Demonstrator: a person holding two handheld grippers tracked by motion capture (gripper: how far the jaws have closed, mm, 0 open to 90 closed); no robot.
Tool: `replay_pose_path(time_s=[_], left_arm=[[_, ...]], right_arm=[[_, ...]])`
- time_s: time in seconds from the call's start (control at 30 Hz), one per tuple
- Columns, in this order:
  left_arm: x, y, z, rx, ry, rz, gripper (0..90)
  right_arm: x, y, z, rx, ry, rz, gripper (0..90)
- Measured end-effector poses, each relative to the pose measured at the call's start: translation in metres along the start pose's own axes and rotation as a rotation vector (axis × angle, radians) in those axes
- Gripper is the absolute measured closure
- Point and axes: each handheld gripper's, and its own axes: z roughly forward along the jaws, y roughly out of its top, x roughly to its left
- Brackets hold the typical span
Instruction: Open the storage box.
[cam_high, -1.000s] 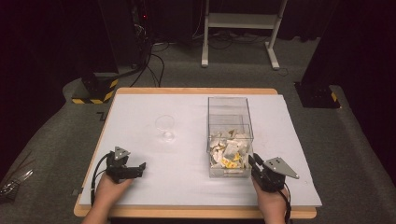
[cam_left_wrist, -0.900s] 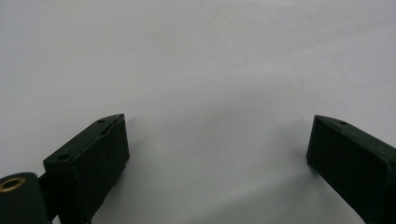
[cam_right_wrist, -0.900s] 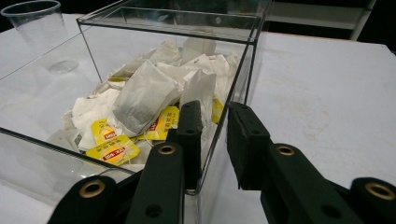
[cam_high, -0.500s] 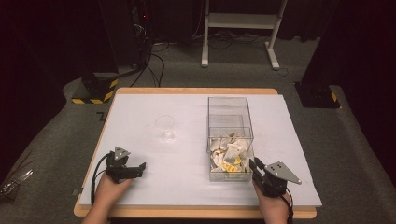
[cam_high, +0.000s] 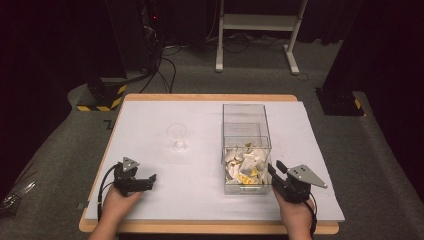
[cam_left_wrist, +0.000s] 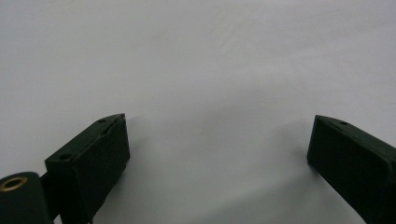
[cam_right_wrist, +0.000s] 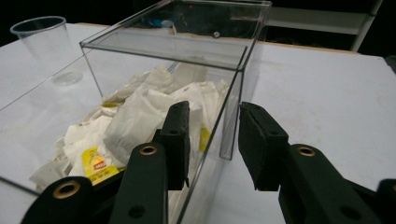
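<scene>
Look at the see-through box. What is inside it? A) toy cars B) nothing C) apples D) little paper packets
D: the clear box holds a heap of white paper packets, some with yellow labels, piled at the end nearest the right gripper.

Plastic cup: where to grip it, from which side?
Take the clear plastic cup by its rim wall, one jaw inside and one outside, coming from above. It stands upright, mouth open, alone on the white table. The left gripper is probably the handier one, being open.
</scene>
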Motion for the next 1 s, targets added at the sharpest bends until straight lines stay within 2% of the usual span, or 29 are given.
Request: replay_pose_path(time_s=[0.13, 0.3, 0.6, 0.73, 1.0], left_arm=[[0.000, 0.000, 0.000, 0.001, 0.001, 0.000, 6.2], [-0.001, 0.000, 0.000, 0.002, 0.010, -0.002, 6.1], [-0.001, 0.000, -0.001, 0.003, 0.017, 0.001, 6.0], [0.000, 0.000, -0.001, 0.003, 0.003, -0.010, 6.5], [-0.001, 0.001, -0.004, 0.009, -0.009, 0.017, 7.2]], right_arm=[[-0.009, 0.005, 0.000, -0.018, -0.009, 0.007, 63.8], [-0.022, 0.006, 0.005, -0.017, -0.030, 0.019, 63.8], [-0.049, -0.011, 0.020, 0.032, -0.076, 0.050, 63.0], [-0.055, -0.019, 0.026, 0.060, -0.090, 0.050, 62.4], [-0.058, -0.032, 0.032, 0.096, -0.103, 0.027, 59.8]])
